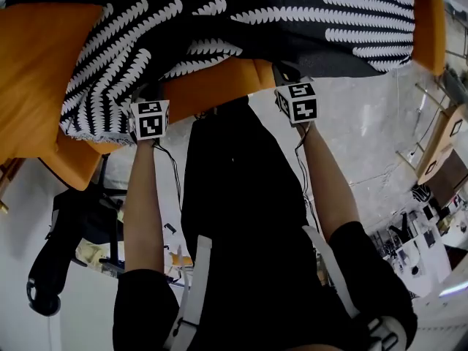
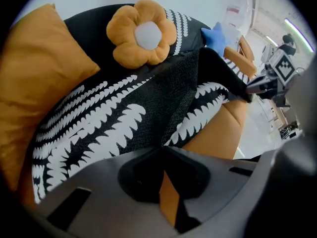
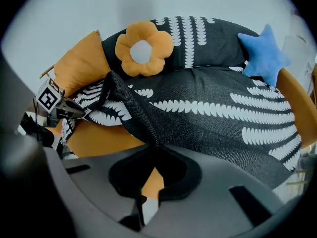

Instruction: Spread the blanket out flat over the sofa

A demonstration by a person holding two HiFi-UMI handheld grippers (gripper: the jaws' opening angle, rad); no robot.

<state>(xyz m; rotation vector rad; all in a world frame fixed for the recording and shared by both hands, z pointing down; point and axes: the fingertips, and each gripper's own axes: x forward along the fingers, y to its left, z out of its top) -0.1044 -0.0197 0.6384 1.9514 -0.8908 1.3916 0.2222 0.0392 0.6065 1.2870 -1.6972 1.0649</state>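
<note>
A black blanket with white fern print (image 1: 241, 20) lies over the orange sofa (image 1: 219, 86), its front edge bunched and lifted between my two grippers. In the left gripper view the left gripper (image 2: 161, 150) is shut on a fold of the blanket (image 2: 124, 118). The right gripper (image 3: 154, 148) is likewise shut on a raised ridge of the blanket (image 3: 208, 108). In the head view the left gripper (image 1: 149, 104) and right gripper (image 1: 290, 77) hang at the sofa's front, each at the blanket's edge.
An orange flower cushion (image 3: 143, 48) and a blue star cushion (image 3: 265, 56) rest on the sofa back, and a big orange pillow (image 2: 34, 83) sits at the left end. A black bag (image 1: 66, 232) lies on the floor at left; wooden chairs (image 1: 439, 145) stand at right.
</note>
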